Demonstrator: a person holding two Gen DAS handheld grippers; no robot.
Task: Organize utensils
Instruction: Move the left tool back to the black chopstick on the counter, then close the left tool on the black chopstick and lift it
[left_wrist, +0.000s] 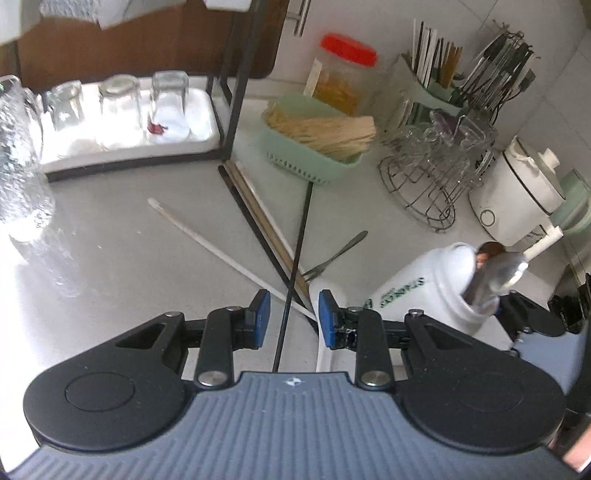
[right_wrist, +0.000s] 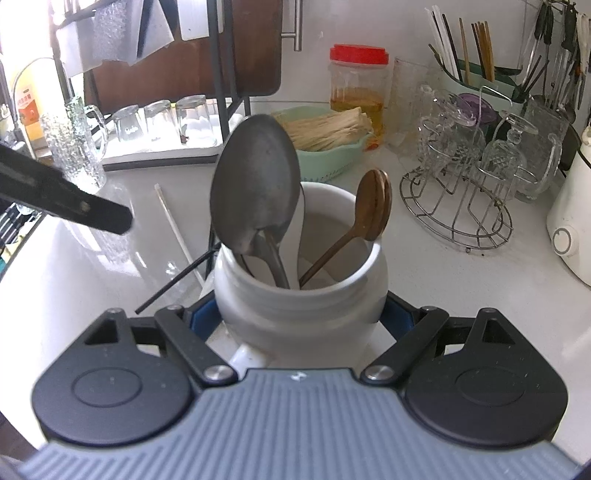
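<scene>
Showing wooden spoon (right_wrist: 373, 206), right view only.

Spoons (right_wrist: 255, 184) in jar (right_wrist: 299, 314), chopsticks (left_wrist: 266, 221) left.

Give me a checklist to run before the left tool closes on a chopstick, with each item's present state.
1. Left tool open: ok, a gap shows between the blue pads.
2. Something between the pads: ok, the black chopstick runs through the gap, untouched.
3. Only one stick in the gap: cannot tell, the white chopstick and the brown chopsticks cross close ahead.
4. White jar steadied: ok, the right tool is clamped around it.
5. Room in the jar: ok, only the metal spoon and the wooden spoon show inside.
6. Fork clear of the tool: ok.
</scene>
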